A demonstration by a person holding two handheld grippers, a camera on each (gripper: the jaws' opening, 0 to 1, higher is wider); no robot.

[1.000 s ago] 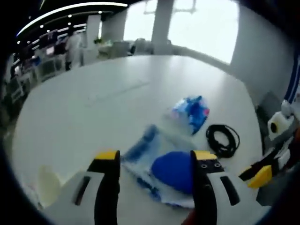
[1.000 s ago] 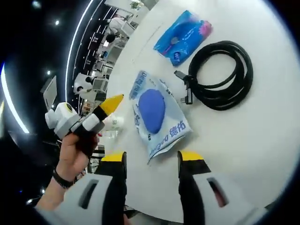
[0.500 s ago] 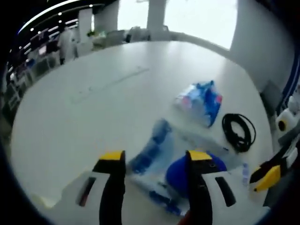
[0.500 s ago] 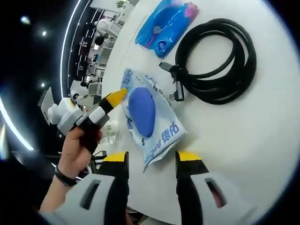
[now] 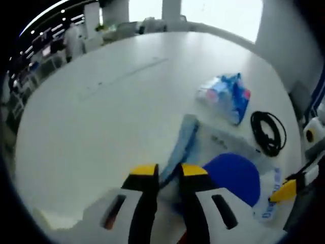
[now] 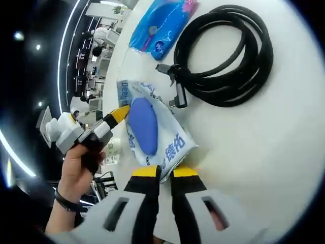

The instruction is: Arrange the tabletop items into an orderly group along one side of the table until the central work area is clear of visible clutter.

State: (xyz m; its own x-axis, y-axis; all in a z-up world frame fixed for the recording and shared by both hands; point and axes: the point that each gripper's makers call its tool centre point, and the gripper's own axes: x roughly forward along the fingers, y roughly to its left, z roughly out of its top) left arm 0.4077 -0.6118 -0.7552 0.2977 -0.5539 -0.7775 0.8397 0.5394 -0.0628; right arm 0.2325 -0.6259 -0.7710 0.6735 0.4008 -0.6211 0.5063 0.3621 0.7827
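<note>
Tongs of the left gripper (image 5: 168, 172) pinch one edge of the clear packet (image 5: 228, 162) at lower middle. Right gripper (image 6: 165, 172) tongs pinch its other corner. Farther up lie the black cable (image 6: 228, 56) and blue pouch (image 6: 161, 23) on the white table (image 5: 101, 101).

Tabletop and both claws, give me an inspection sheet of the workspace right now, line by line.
Surface: white table, mostly bare.
Job's things: clear packet with blue oval item; blue snack bag beyond it.
Clutter: nothing seen.
Grippers: left claw nearly closed on the packet's edge; right claw pinching the packet's opposite corner; a hand holds the left one.
Cables: coiled black cable beside the packet, plug end touching it.
Surroundings: dim office with ceiling lights, bright windows.
</note>
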